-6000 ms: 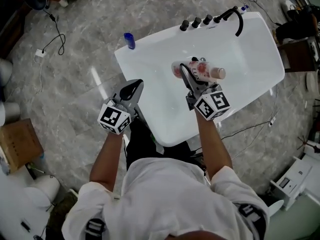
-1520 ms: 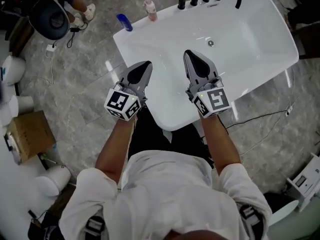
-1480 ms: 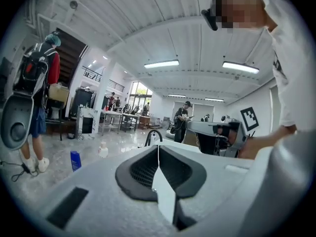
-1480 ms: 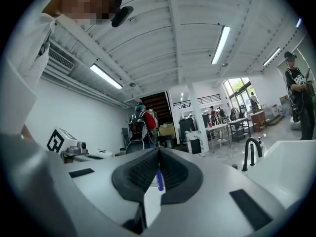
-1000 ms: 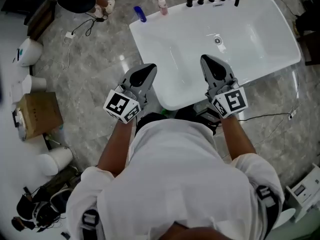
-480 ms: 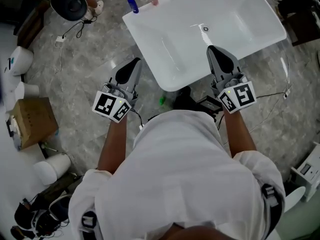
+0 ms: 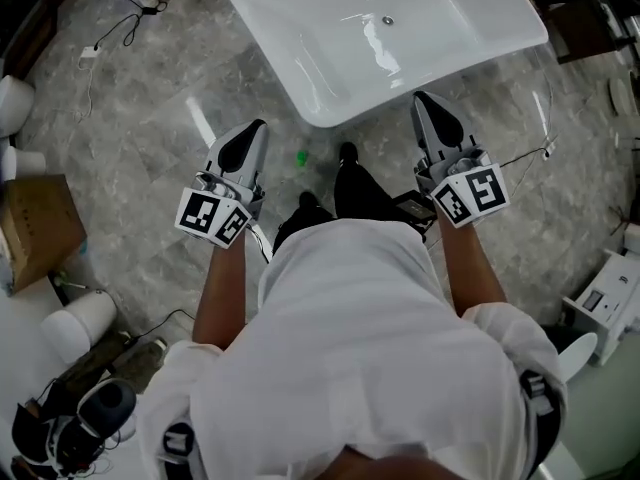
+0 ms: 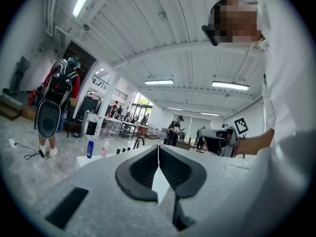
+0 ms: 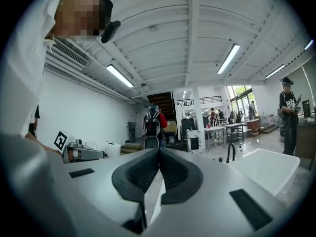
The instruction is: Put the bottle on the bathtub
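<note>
Stepped back from bathtub (image 7: 330, 68); left gripper (image 7: 256, 128) and right gripper (image 7: 424, 100) fingers closed, empty; bottle (image 8: 104, 147) upright on tub rim

Clutter on a grey marble floor (image 7: 150, 108).
A cardboard box (image 7: 35, 230) is seen at far left, a white roll (image 7: 85, 318) below it, a black cable (image 7: 112, 36) upper left, a small green object (image 7: 301, 157) near centre.

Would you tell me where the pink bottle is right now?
In the left gripper view, left of centre, the pink bottle stands on the rim of the bathtub, between the blue bottle and the black tap knobs.
</note>
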Action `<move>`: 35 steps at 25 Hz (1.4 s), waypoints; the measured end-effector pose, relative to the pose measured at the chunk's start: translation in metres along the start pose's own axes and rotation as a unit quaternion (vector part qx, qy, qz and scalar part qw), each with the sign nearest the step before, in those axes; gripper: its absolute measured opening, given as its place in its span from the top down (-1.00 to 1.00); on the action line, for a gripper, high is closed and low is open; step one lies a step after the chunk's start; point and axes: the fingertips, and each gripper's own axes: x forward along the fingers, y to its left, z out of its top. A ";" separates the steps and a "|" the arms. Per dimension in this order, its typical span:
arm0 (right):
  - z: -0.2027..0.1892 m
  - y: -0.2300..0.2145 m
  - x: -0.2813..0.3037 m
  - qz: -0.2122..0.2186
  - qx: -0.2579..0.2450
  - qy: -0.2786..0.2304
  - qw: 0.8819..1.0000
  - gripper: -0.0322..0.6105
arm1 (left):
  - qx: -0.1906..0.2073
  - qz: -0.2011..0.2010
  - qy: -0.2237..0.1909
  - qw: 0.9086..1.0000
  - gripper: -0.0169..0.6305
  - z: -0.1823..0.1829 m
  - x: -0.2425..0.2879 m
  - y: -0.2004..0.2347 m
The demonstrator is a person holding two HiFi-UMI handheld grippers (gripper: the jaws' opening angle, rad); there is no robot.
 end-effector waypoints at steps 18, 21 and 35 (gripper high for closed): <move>-0.006 -0.032 -0.122 0.092 0.093 -0.013 0.991 0.86 | -0.005 -0.030 0.014 0.999 0.89 -0.031 0.044 -0.151; -0.011 -0.043 -0.131 0.104 0.085 -0.011 0.991 0.86 | 0.000 -0.030 0.020 0.999 0.89 -0.035 0.054 -0.170; -0.017 -0.059 -0.143 0.151 0.092 0.004 0.984 0.86 | -0.001 -0.029 0.034 0.999 0.89 -0.034 0.076 -0.210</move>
